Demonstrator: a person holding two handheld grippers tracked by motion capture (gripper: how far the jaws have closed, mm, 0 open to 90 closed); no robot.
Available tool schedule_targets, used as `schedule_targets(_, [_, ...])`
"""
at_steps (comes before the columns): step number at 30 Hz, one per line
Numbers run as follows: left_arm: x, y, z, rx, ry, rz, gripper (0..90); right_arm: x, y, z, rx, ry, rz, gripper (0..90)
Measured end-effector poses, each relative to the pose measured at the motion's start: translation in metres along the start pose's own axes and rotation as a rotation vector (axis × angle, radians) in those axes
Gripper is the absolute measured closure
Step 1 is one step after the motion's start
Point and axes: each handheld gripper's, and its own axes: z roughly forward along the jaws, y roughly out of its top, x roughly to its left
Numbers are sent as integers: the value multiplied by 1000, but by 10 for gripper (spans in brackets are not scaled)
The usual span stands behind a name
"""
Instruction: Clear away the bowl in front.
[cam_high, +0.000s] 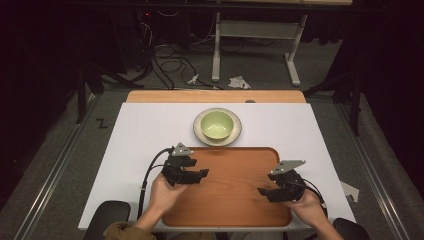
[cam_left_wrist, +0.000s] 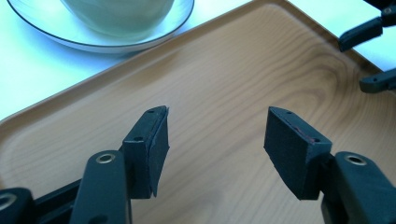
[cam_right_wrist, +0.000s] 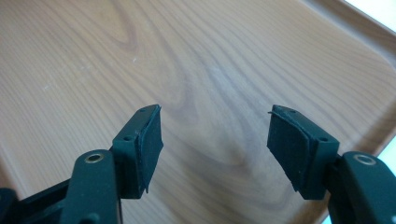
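A wooden tray (cam_high: 230, 190) lies at the table's near edge. Behind it a pale green bowl (cam_high: 217, 123) stands on a cream plate (cam_high: 237, 131). My left gripper (cam_high: 201, 175) hovers over the tray's left part, open, nothing between its jaws. My right gripper (cam_high: 262, 192) hangs over the tray's right part, also open and empty. In the left gripper view my left gripper (cam_left_wrist: 215, 135) points across the tray (cam_left_wrist: 224, 74) toward the plate (cam_left_wrist: 116, 39) and bowl (cam_left_wrist: 116, 14); the right gripper's jaw tips (cam_left_wrist: 373, 56) show at the far right. In the right gripper view my right gripper (cam_right_wrist: 215, 135) looks down on bare tray wood (cam_right_wrist: 187, 56).
A white sheet (cam_high: 145, 130) covers most of the table, whose wooden far edge (cam_high: 215, 96) shows behind it. Beyond stand a grey floor, cables (cam_high: 170, 65), a white frame's legs (cam_high: 255, 45) and scraps of paper (cam_high: 239, 82).
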Motion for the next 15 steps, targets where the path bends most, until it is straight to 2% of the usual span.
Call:
schedule_targets(2, [1,0,2,9,-5,-8,400,-1,-1,-1,-3,-6,7,357])
schedule_targets(9, [-4,1,0,5,0,19,406,3,2,-1,0,-14,-13,357])
schedule_targets(15, [-1,8,-4,-7,-5,4,419,2,2,0,3,-10,-6,357])
